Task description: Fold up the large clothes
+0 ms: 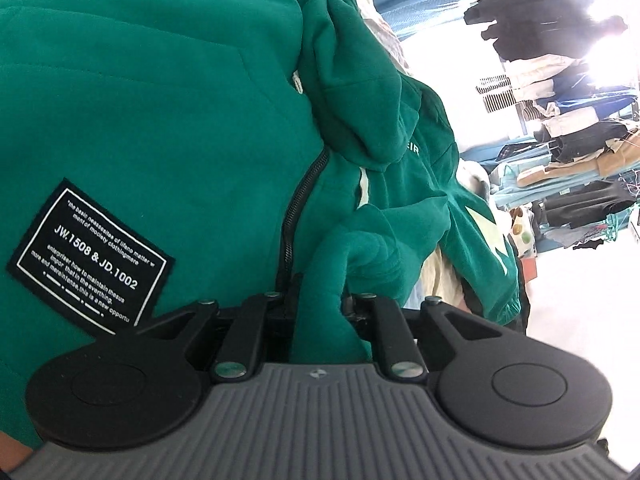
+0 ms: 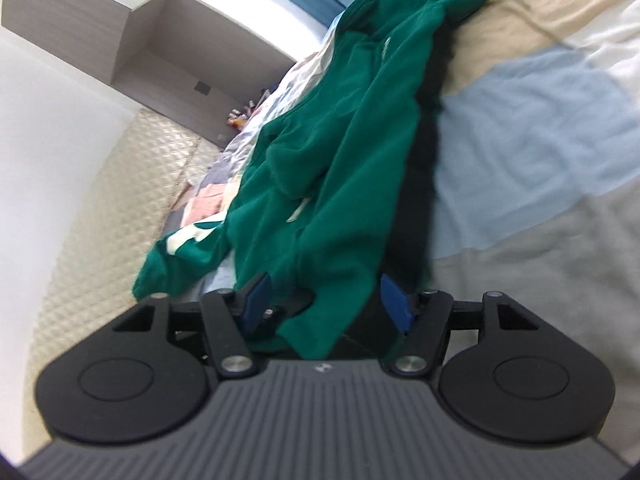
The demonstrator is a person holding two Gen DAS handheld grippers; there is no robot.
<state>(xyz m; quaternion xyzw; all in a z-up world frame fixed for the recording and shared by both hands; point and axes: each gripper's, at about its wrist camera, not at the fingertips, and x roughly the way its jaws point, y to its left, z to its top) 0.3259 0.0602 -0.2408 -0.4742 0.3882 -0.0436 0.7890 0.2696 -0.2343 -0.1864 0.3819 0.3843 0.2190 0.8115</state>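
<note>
A green zip-up hoodie point(image 1: 180, 120) fills the left wrist view, with a black text patch point(image 1: 90, 256) at lower left and a dark zipper point(image 1: 292, 216) running down its middle. My left gripper point(image 1: 320, 308) is shut on a bunched fold of this green fabric. In the right wrist view the hoodie point(image 2: 340, 160) drapes across a patchwork bed cover point(image 2: 540, 128) and hangs down toward me. My right gripper point(image 2: 326, 300) stands open around a hanging edge of it. The cloth lies between the blue pads point(image 2: 396, 304), with a dark gap beside the right one.
Piles of mixed clothes point(image 1: 560, 120) sit at the far right in the left wrist view, in bright glare. A quilted cream headboard point(image 2: 120, 200) and white wall shelves point(image 2: 160, 40) lie left of the bed. Small items point(image 2: 240, 116) stand near the headboard.
</note>
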